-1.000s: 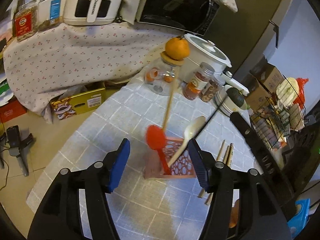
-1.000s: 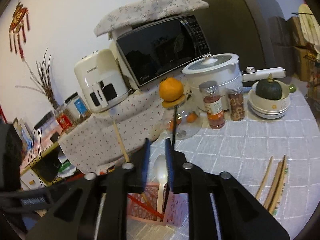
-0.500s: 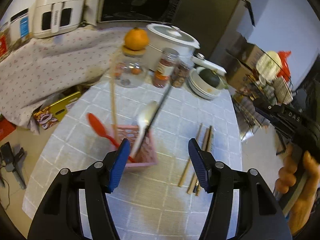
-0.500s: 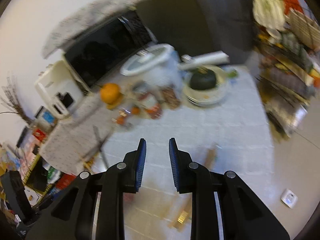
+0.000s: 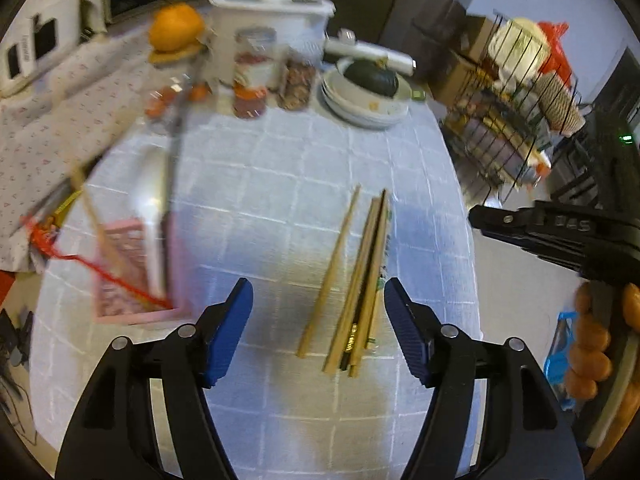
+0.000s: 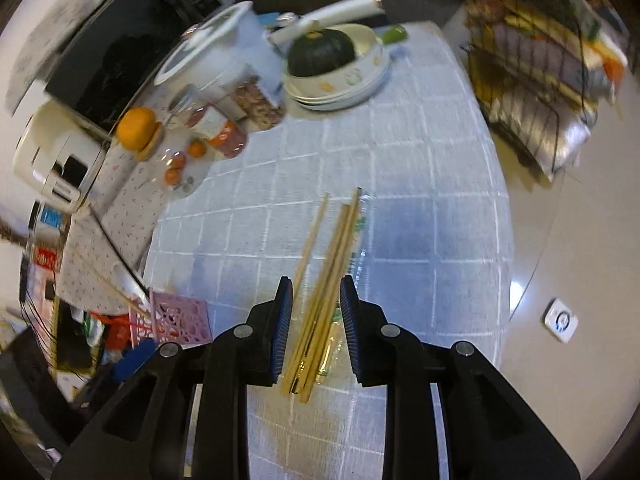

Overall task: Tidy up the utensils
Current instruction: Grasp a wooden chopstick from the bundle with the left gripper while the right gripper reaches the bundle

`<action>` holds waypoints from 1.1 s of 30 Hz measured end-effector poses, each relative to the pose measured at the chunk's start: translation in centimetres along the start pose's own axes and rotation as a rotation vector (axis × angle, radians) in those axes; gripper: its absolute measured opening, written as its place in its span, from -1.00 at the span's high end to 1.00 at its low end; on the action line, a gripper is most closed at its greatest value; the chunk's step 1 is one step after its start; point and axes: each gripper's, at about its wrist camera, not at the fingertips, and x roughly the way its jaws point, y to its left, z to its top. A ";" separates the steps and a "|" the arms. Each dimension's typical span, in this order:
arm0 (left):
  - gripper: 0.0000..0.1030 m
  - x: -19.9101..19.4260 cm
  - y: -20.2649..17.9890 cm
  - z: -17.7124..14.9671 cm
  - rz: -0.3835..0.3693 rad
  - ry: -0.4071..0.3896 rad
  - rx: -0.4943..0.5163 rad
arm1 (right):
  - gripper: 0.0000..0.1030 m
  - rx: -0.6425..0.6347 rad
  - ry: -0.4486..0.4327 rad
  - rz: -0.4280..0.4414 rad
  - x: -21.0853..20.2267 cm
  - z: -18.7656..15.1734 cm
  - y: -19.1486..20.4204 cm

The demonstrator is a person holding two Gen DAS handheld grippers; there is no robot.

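Several wooden chopsticks point(image 5: 360, 280) lie in a bundle on the checked tablecloth point(image 5: 280, 184); one chopstick point(image 5: 332, 268) lies apart on their left. They also show in the right wrist view point(image 6: 324, 292). A pink utensil basket point(image 5: 132, 276) at the left holds a white spoon point(image 5: 150, 200), a red utensil and sticks; it also shows in the right wrist view point(image 6: 176, 316). My left gripper point(image 5: 318, 336) is open above the near ends of the chopsticks. My right gripper point(image 6: 314, 320) is open, its jaws either side of the bundle, above it.
At the table's back stand a white cooker point(image 5: 272, 12), spice jars point(image 5: 250, 80), a glass jar with an orange point(image 5: 176, 32) on top, and stacked plates with a dark squash point(image 5: 370, 78). A wire rack point(image 5: 508, 112) stands right of the table.
Both grippers swung right, away from the pink basket and over to the chopsticks. The right gripper's jaws have opened wider, and it let go of the dark stick now in the basket.
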 end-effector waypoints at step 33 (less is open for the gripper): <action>0.90 7.4 0.3 2.6 0.022 0.091 0.014 | 0.29 0.039 0.128 -0.059 5.9 1.5 -2.1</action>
